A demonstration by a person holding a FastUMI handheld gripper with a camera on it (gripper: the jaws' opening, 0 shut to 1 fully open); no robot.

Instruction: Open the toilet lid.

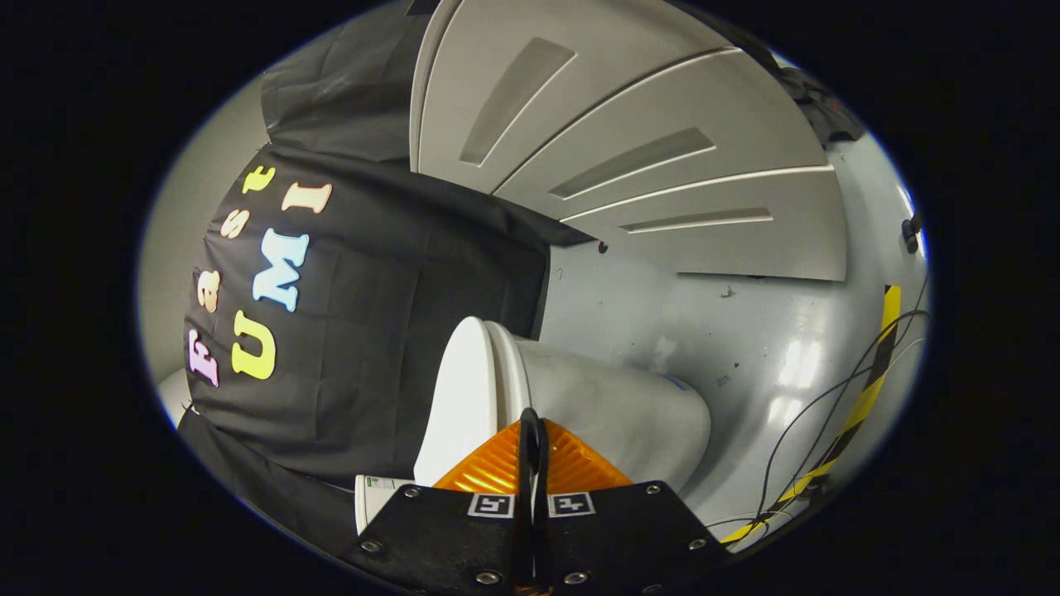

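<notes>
While the fingers [531, 463] sit pressed together, the toilet lid [464, 397] stands edge-on just ahead, slightly left, apparently already raised.

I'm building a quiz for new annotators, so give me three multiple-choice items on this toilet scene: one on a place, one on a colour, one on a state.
1. Where is the striped tape?
A. on the toilet lid
B. on the floor beside the toilet
C. between the fingers

2. What colour is the toilet lid?
A. red
B. white
C. green

3. How do the gripper's fingers stand?
A. spread wide
B. drawn together
C. clamped on a cup

Answers:
1 B: the striped tape runs along the grey floor, under loose cables.
2 B: the toilet lid is plain white.
3 B: the gripper has its fingers side by side, tips at the edge where lid meets toilet bowl.
</notes>
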